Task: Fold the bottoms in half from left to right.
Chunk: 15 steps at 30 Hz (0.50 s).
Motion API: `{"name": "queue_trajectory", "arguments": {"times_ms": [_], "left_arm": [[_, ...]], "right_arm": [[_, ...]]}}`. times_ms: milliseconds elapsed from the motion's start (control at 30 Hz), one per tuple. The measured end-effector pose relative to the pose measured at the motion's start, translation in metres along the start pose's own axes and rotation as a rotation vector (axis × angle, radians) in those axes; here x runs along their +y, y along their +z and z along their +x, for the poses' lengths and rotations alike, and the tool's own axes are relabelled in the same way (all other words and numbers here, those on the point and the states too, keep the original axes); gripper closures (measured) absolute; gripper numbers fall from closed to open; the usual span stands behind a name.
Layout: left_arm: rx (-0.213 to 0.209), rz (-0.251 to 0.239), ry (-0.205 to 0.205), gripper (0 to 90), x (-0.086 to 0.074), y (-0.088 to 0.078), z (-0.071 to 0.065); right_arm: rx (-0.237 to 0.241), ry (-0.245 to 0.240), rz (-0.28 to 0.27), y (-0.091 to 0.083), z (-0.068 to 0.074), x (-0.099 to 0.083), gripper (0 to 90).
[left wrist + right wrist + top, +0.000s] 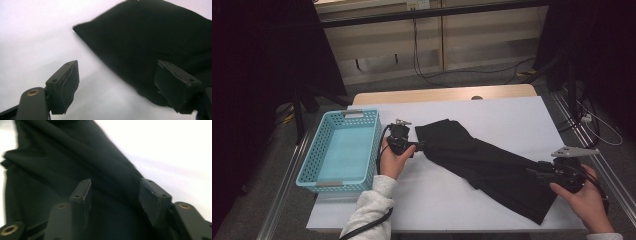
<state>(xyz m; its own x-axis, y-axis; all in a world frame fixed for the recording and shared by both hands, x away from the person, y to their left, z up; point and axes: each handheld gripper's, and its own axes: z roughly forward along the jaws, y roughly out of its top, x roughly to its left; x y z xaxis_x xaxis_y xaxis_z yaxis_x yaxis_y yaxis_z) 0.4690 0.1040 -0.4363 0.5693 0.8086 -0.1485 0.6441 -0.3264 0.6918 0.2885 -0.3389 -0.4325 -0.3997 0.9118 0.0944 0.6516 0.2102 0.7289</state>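
Black cloth [62,170] blurred, its far end cut off.

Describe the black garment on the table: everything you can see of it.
The black garment is plain dark cloth, matte and soft-looking, folded into a long band with creases running along it. It lies flat and slantwise across the white table cover, its squarer end toward the blue basket, which it does not touch. The left claw stands open at that end; the right claw is open over the other end, its pads not pressing the cloth.
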Motion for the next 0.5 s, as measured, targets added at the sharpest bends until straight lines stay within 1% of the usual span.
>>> {"name": "queue_trajectory", "arguments": {"times_ms": [33, 67, 100, 133, 167, 200, 233, 300, 367, 433, 467, 500], "left_arm": [[-0.006, 0.000, 0.001, 25.1, 0.001, 0.003, 0.002], [-0.002, 0.001, 0.008, 28.4, 0.002, 0.005, 0.003], [-0.002, 0.001, 0.008, 28.7, 0.002, 0.005, 0.003], [0.002, -0.018, 0.017, 30.2, 0.005, 0.006, 0.004], [-0.006, -0.020, 0.018, 32.4, 0.006, 0.007, 0.004], [-0.016, -0.003, 0.011, 32.8, 0.007, 0.008, 0.005], [-0.022, 0.010, 0.015, 32.6, 0.008, 0.011, 0.005], [-0.044, 0.018, 0.014, 33.5, 0.009, 0.015, 0.004], [-0.045, 0.026, 0.006, 41.8, 0.010, 0.018, 0.005], [-0.039, 0.026, 0.006, 44.6, 0.011, 0.021, 0.007], [-0.039, 0.026, 0.006, 48.3, 0.011, 0.021, 0.007], [-0.044, 0.017, 0.001, 48.3, 0.011, 0.023, 0.007]], "right_arm": [[0.013, -0.013, 0.001, 0.002, 0.004, 0.002, 42.7], [0.027, -0.019, 0.003, 0.004, 0.008, 0.003, 41.5], [0.041, -0.028, 0.006, 0.005, 0.011, 0.005, 40.4], [0.055, -0.038, 0.005, 0.007, 0.014, 0.006, 40.0], [0.064, -0.044, 0.002, 0.008, 0.017, 0.007, 39.5], [0.075, -0.056, 0.001, 0.009, 0.020, 0.009, 38.8], [0.079, -0.065, 0.000, 0.010, 0.022, 0.010, 38.4], [0.085, -0.070, 0.001, 0.012, 0.025, 0.011, 37.2], [0.092, -0.077, 0.001, 0.015, 0.028, 0.012, 36.0], [0.101, -0.078, 0.004, 0.017, 0.030, 0.013, 34.1], [0.101, -0.078, 0.004, 0.017, 0.030, 0.013, 34.1], [0.107, -0.082, 0.005, 0.019, 0.031, 0.013, 34.0]]}}
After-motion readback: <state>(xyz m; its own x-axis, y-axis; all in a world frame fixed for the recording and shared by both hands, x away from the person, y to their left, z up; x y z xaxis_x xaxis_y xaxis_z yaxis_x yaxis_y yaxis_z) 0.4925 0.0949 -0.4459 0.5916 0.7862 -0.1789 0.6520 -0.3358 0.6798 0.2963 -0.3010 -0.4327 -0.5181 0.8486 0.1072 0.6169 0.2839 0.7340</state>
